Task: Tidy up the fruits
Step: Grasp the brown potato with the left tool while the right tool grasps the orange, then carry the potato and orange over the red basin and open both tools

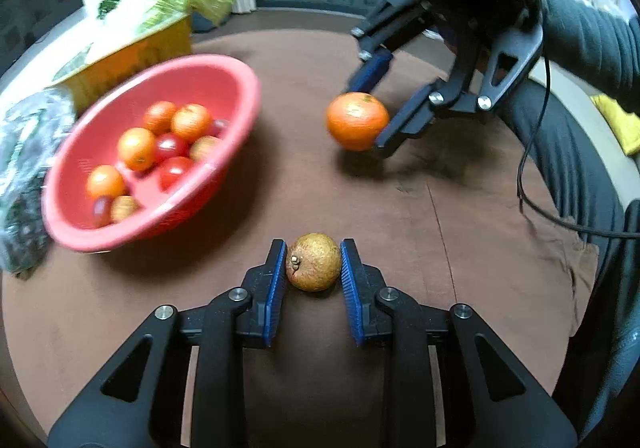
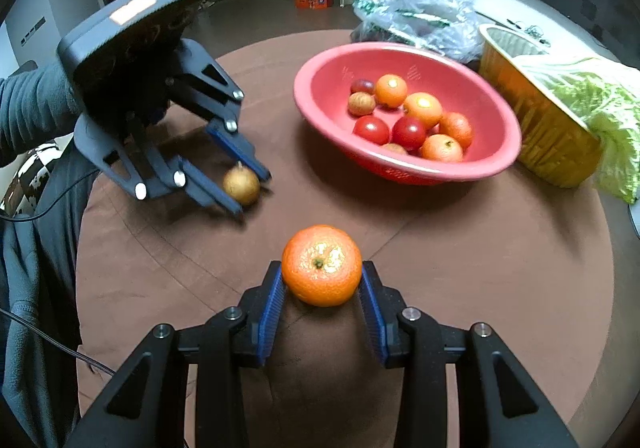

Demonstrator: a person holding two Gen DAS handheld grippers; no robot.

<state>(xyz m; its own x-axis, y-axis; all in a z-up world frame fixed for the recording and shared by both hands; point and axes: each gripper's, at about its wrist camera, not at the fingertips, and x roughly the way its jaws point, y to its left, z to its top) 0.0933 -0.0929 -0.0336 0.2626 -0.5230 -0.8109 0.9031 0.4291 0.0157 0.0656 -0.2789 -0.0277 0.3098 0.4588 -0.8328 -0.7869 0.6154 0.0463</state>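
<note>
My left gripper (image 1: 313,262) is shut on a small brown round fruit (image 1: 314,261), held just above the brown table; it also shows in the right wrist view (image 2: 241,185) between the left gripper's fingers (image 2: 245,162). My right gripper (image 2: 322,274) is shut on an orange (image 2: 321,265); in the left wrist view the orange (image 1: 356,120) sits between the right gripper's fingers (image 1: 400,124). A red bowl (image 1: 236,68) (image 2: 320,60) holds several oranges, red tomatoes and brown fruits. Both grippers are beside the bowl, apart from it.
A yellow box (image 2: 548,136) with a napa cabbage (image 2: 596,100) stands behind the bowl. A plastic bag of dark greens (image 2: 412,20) lies next to it. The round brown table (image 1: 400,216) ends near the person's body at the right. A black cable (image 1: 532,168) hangs there.
</note>
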